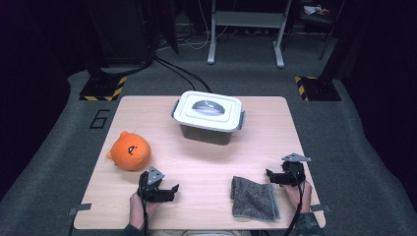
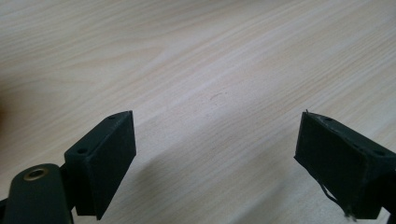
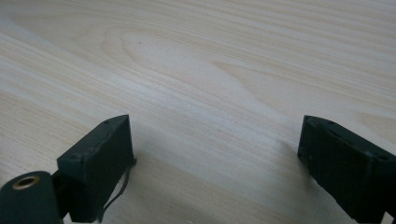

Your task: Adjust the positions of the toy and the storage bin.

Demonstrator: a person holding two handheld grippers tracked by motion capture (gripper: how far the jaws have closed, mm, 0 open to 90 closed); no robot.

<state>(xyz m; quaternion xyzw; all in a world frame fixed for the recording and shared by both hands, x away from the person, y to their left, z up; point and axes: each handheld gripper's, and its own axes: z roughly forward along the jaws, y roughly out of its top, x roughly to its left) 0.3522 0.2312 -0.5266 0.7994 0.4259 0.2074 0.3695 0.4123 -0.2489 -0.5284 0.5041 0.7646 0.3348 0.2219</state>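
The grey cloth (image 1: 254, 198) lies flat near the front edge of the tabletop (image 1: 206, 162), between my two tools and untouched. My right tool (image 1: 269, 176) sits just beside its right edge, jaws apart with only bare wood between them; my left tool (image 1: 173, 189) rests well to the cloth's left, jaws apart too. I judge that I am at the start, before any grasp. Next I need to bring the right tool over the cloth's edge and pinch it. The orange plush (image 1: 129, 152) and the lidded box (image 1: 209, 116) stand farther off.
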